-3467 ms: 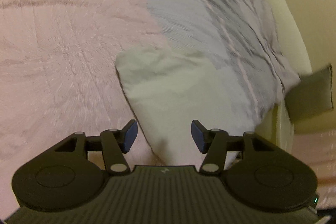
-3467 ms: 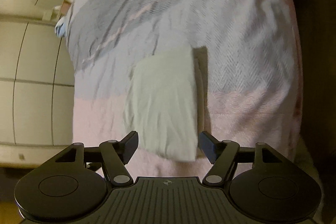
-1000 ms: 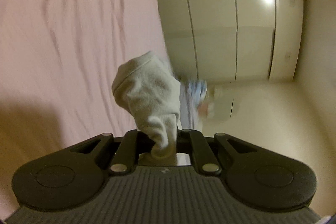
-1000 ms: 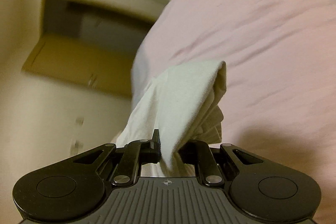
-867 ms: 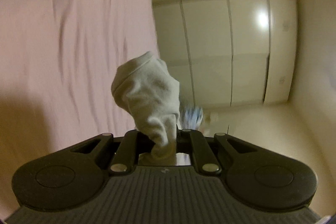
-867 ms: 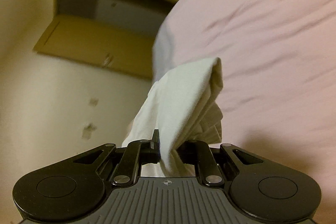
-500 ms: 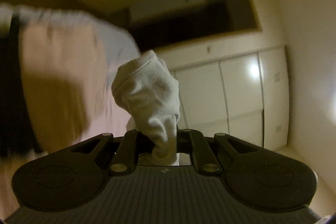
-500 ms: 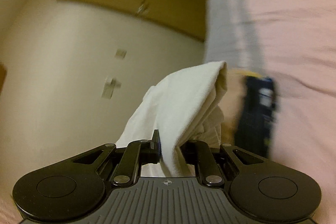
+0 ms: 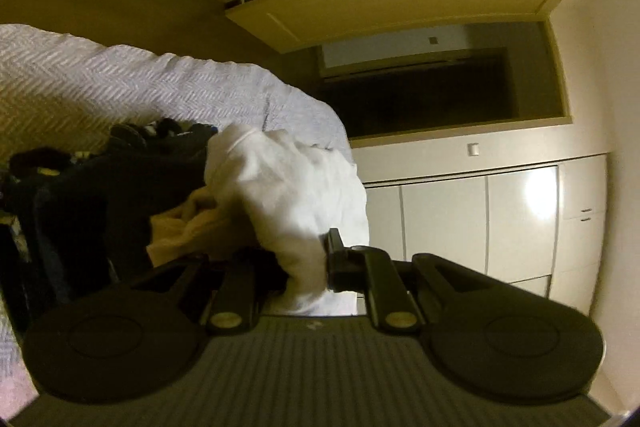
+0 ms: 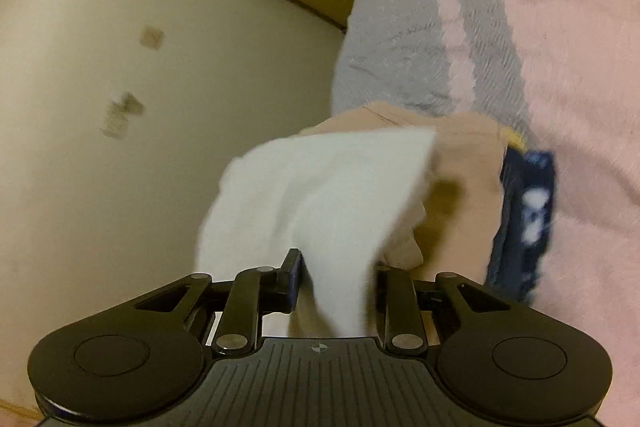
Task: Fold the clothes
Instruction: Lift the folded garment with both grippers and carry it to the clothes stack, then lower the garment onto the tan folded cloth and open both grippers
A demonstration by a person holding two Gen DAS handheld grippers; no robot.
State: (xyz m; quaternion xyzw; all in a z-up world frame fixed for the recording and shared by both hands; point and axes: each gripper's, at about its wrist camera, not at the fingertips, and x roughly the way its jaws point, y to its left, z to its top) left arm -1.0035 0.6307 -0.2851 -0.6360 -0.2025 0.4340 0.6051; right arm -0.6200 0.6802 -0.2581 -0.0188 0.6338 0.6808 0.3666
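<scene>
The folded white garment [image 10: 320, 187] is hanging over a beige garment [image 10: 468, 195] and dark clothes [image 9: 100, 187] at the bed's [image 10: 580, 47] edge; the right gripper [image 10: 332, 283] is just loosening around it, the left gripper [image 9: 306, 267] easing too, cloth between both

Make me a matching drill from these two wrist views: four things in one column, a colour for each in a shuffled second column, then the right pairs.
Things:
1. folded garment between the fingers of the right claw
2. garment lying under it
3. patterned cloth beside that one
4. door standing open in the left wrist view

Colours:
A. tan wood
B. dark blue with white marks
C. white
D. beige

Pairs: 1-C, 2-D, 3-B, 4-A
</scene>
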